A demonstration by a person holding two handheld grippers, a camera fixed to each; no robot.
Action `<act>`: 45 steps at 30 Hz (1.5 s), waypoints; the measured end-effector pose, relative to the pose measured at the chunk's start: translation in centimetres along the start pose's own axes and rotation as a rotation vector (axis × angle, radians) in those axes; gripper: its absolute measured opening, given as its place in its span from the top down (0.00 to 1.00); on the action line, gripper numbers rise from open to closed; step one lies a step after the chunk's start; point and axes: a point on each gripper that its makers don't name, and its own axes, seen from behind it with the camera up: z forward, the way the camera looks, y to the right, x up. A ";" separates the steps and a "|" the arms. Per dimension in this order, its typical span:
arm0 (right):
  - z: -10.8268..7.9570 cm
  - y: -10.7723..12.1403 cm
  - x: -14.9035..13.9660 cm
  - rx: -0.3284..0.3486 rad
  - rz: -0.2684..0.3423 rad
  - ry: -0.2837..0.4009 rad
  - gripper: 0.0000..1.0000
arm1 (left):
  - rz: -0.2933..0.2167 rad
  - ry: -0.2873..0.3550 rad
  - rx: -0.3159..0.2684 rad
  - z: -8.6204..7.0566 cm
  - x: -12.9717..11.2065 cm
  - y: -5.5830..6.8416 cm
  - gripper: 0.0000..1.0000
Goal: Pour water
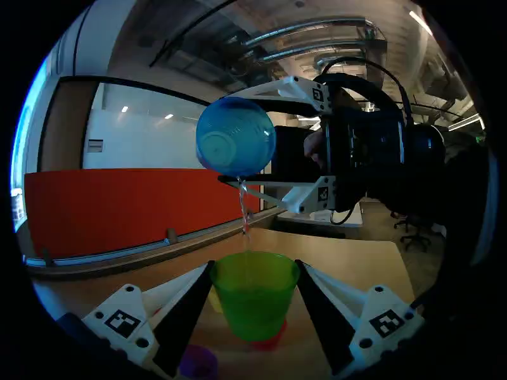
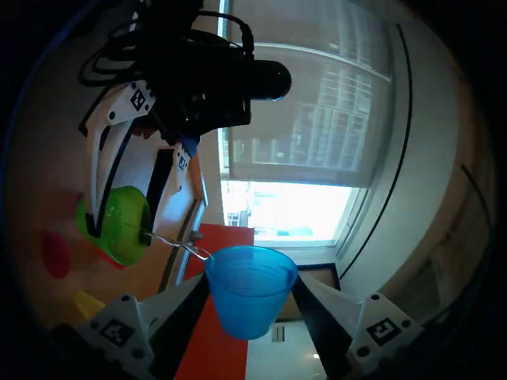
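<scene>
**Water running from blue cup toward green cup**

Water stream [image 1: 243, 209]: thin, falling from the rim of the blue cup [image 1: 236, 136] toward the open mouth of the green cup [image 1: 255, 297]. The blue cup is directly above the green cup, tipped well over, with its base turned to the left gripper view.

Right gripper [image 2: 250, 278]: fingers narrowed onto the blue cup, one pressing each side wall.

Left gripper [image 1: 253, 266]: fingers closed onto the green cup, one on each side against its wall; cup upright. Cannot tell whether its base touches the counter [image 1: 361, 253].

Around the green cup:
- red item [image 1: 269, 342] at its foot, partly hidden by it
- yellow item [image 1: 215, 303] just beside its left wall, mostly hidden
- purple cup [image 1: 198, 362] nearer the camera, low and left of it
- red partition [image 1: 120, 202] behind it, past the far counter edge
- office chair [image 1: 412, 231] far back on its right
</scene>
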 end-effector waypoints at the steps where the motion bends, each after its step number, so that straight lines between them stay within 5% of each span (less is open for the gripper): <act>1: 0.0 0.0 0.0 -0.001 -0.004 0.000 0.09 | 0.000 0.000 0.000 0.0 0.0 0.0 0.10; 15: -0.1 0.0 -0.2 -0.007 -0.021 0.006 0.09 | -0.002 0.001 0.005 0.0 -0.2 -0.3 0.10; 23: -0.1 -0.3 -0.2 -0.005 0.059 0.011 0.09 | -0.004 0.001 0.008 0.0 -0.2 -0.5 0.10; 45: -1.6 -1.9 -1.5 -0.002 0.904 -0.008 0.09 | 0.014 -0.015 0.021 -0.7 0.4 -0.5 0.10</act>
